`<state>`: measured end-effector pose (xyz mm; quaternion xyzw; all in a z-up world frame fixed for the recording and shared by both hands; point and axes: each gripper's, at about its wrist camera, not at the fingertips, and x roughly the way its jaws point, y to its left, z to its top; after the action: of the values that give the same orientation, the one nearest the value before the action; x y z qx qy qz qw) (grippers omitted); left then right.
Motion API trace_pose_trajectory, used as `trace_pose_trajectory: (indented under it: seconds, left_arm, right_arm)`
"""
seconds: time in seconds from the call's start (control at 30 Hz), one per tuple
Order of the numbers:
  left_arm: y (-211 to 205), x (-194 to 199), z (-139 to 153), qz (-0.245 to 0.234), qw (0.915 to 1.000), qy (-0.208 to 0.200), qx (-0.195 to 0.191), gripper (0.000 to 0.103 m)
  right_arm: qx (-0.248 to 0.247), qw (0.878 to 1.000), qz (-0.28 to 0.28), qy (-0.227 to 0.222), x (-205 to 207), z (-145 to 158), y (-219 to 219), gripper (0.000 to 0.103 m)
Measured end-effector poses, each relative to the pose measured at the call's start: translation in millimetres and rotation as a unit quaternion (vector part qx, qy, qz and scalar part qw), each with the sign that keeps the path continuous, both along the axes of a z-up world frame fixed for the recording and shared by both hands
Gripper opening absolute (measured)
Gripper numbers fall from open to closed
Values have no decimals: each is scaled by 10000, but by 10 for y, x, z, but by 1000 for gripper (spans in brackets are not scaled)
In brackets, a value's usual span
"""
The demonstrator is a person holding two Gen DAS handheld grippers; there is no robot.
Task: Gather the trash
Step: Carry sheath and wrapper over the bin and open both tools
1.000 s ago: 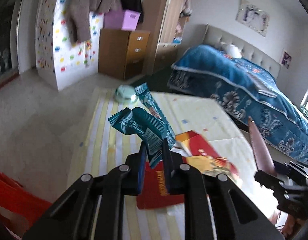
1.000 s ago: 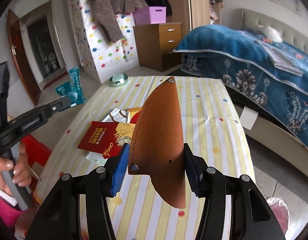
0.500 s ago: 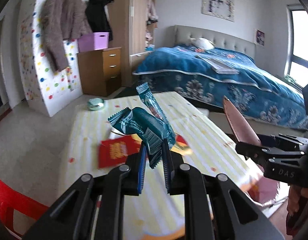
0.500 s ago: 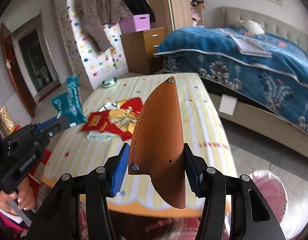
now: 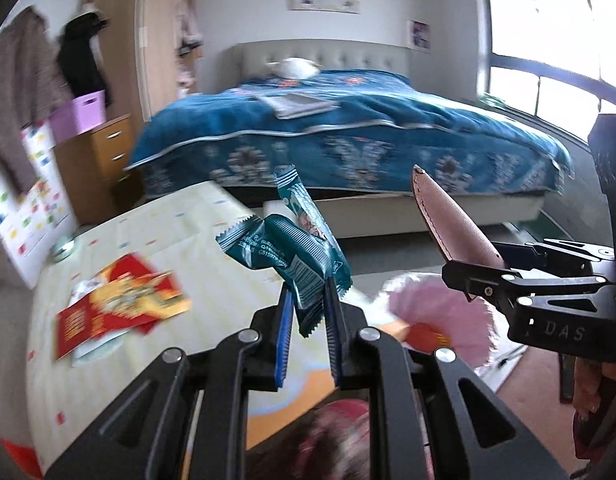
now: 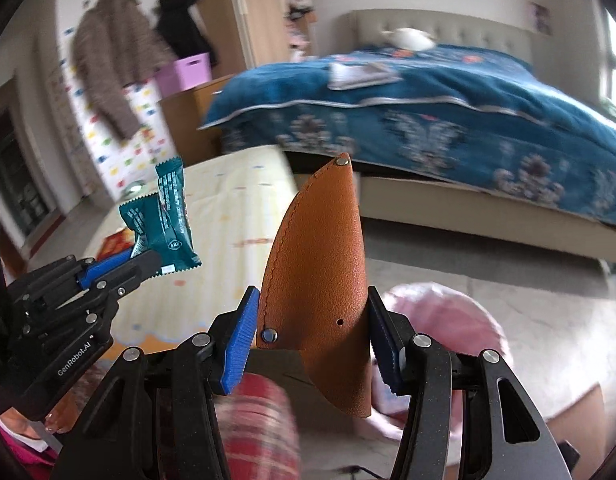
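Both pieces of trash are off the table and in the air, so the step in hand looks like the carry toward the bin. The left gripper [image 5: 306, 334] is clamped on two crinkly teal wrappers [image 5: 288, 250], thin foil-like packets with zigzag-cut ends that stand up out of the blue ribbed pads [image 5: 284, 340]. The right gripper [image 6: 309, 330] is closed on a tan leather sheath [image 6: 319, 280], a stiff, grainy, blade-shaped piece with stitching down one edge and metal rivets at tip and base; its point stands upward. Below and ahead of both tools sits a bin lined with a thin pink bag [image 6: 447, 312], on the floor past the table's corner, blurred in both views. The next move probably calls for bringing each gripper over the bag's mouth and opening the jaws; the light wrappers may cling or drift, while the heavier sheath should drop straight. More trash remains on the striped tablecloth [image 5: 168, 232]: a heap of red and gold paper packets [image 5: 116, 312], flat and glossy, lies well apart from the held items.
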<state>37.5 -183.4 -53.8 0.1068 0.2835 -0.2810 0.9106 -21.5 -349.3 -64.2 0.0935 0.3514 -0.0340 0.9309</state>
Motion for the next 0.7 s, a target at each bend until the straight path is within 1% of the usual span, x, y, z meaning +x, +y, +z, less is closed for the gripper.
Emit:
trace_pose_trajectory:
  seconds: [0.07,0.1,0.17,0.27,0.4,0.5,0.57,0.6,0.63,0.7]
  left_arm:
    - [-255,-16,-32,-253,9997,-22,41,14]
    - [-423,-15,-60,-419,9991,-24,52,14]
    - [-657,-14,-118,-614,9981,8,67,14]
    - [-936,17,-204,-845,9963,111,79,14]
    - [-1231,52,-301,-1068,9939,212,163,14]
    - [-1419,107,-371,-1190,9922,304,212,15]
    - [-1535,158,-420,-1259,9911,376,236,15]
    - [-1572,179,-435,-1279,9907,408,232,15]
    - [-1600,197,-451,-1313,9901,449,218,17]
    - [-1640,248,-484,-1394,9884,568,175,32]
  right_arm:
    - [34,9996,-253,91,-69,-63,-237,53]
    - [47,9995,-294,102,-92,-76,-304,53]
    - [101,9986,-503,158,-138,-122,-518,53]
    - [148,9977,-631,185,-179,-172,-726,53]
    - [251,9960,-811,283,-136,-289,-1036,53]
    - [322,9952,-882,284,-118,-352,-1190,54]
    - [364,9939,-1003,267,-95,-400,-1268,55]
    - [386,9933,-1051,290,-77,-424,-1298,58]
    - [388,9927,-1101,319,-74,-447,-1324,59]
    - [375,9921,-1145,352,-70,-454,-1336,61]
